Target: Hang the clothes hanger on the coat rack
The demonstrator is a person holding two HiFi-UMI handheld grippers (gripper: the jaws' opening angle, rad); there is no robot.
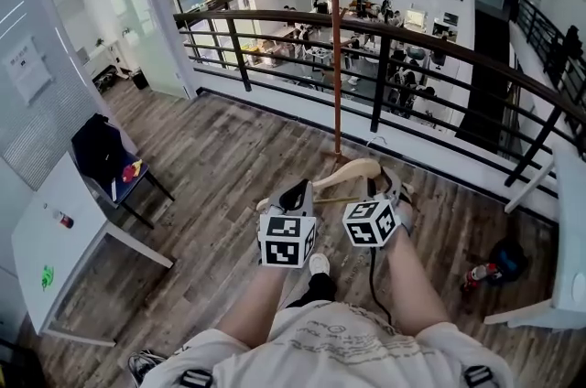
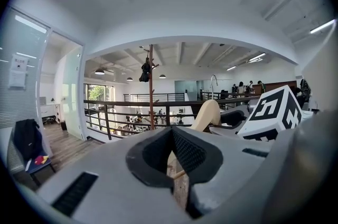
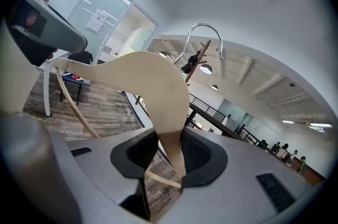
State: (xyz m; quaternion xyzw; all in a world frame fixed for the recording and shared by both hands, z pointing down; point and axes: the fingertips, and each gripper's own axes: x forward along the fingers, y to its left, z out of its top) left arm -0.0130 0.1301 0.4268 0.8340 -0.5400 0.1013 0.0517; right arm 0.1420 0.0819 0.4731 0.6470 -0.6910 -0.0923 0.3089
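Pale, curved wooden clothes hanger [image 1: 343, 173], clamped at either arm by left hand-held gripper [image 1: 295, 193] and right hand-held gripper [image 1: 382, 187], faces reddish coat rack [image 1: 334, 38].

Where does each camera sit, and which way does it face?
Head view: on the person's head, steeply down at the floor; forearms, both grippers show.
Left gripper view: on the left gripper, forward toward the coat rack; jaws grip the hanger.
Right gripper view: on the right gripper, along the hanger's arm; jaws grip it.
All share: hanger, coat rack.
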